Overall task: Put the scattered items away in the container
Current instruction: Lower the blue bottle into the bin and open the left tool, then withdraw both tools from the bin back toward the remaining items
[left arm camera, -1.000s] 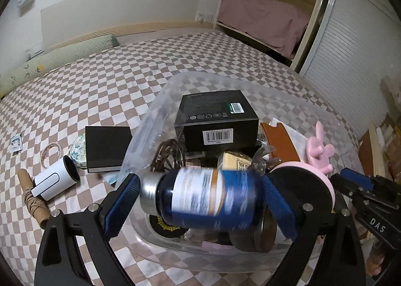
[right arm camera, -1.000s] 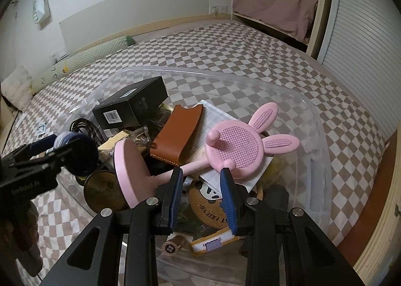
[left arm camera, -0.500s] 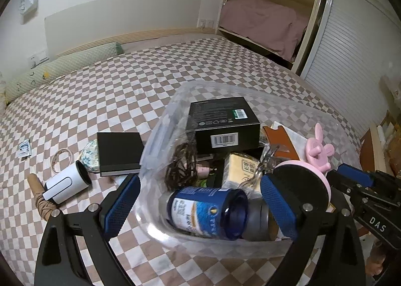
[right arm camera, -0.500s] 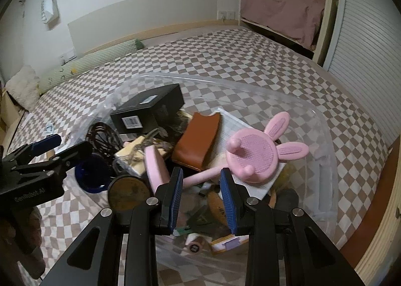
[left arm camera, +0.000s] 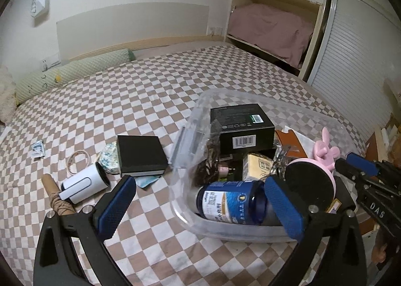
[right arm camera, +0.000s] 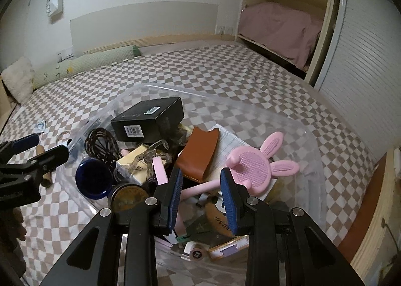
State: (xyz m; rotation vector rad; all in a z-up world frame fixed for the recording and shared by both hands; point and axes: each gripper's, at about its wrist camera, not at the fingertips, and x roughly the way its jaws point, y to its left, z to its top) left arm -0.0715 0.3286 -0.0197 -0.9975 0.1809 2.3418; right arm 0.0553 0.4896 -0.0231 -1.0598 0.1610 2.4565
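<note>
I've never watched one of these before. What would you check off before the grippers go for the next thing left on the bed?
1. Blue bottle lies inside the clear container: ok.
2. Left gripper jaws have just been opening, wide apart, nothing between them: ok.
3. Right gripper holds nothing; pink bunny brush lies in the container: ok.
4. Items left on the bed: black notebook, white cylinder, wooden roller: not ok.
5. Room left in the container: cannot tell.

Black two-finger tool (left arm camera: 200, 207) frames, blue textured pads (right arm camera: 175, 198), silver screws.
</note>
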